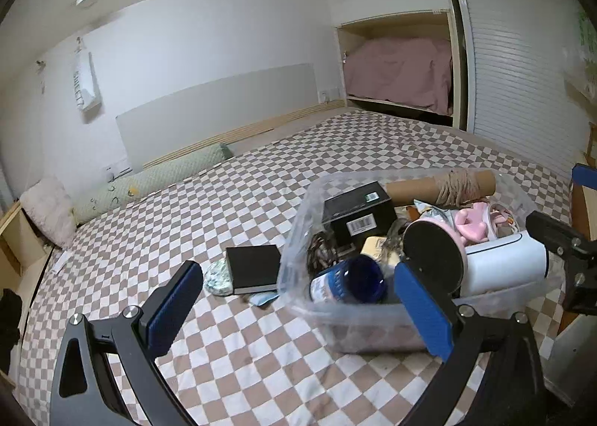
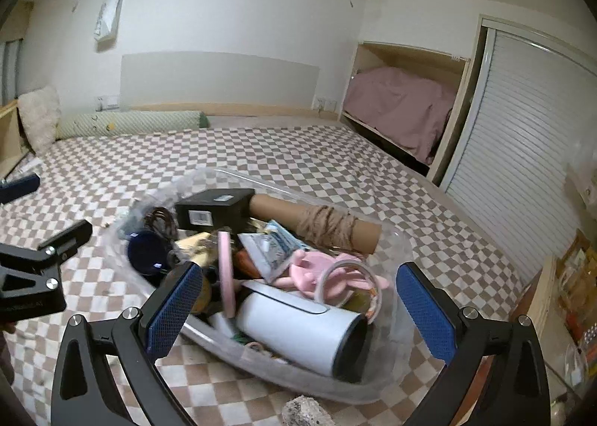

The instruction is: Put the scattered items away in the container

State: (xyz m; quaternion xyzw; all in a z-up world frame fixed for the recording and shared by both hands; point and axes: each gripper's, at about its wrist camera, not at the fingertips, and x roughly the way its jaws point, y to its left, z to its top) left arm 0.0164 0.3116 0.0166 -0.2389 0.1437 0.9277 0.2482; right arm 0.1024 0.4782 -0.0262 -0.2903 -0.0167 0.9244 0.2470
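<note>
Now I see left gripper (image 1: 298,308) spread wide, holding nothing, hovering at near-left corner of clear container (image 1: 358,317). Black notebook (image 1: 253,268) on checkered bedspread (image 1: 238,194), just left of container. Right gripper (image 2: 296,306) spread too, empty, directly over container.

The left gripper (image 1: 298,308) is held low with its blue-padded fingers (image 1: 169,308) spread wide apart, empty. The right gripper (image 2: 298,308) is likewise held wide open, nothing clamped between its fingers (image 2: 425,308).
</note>
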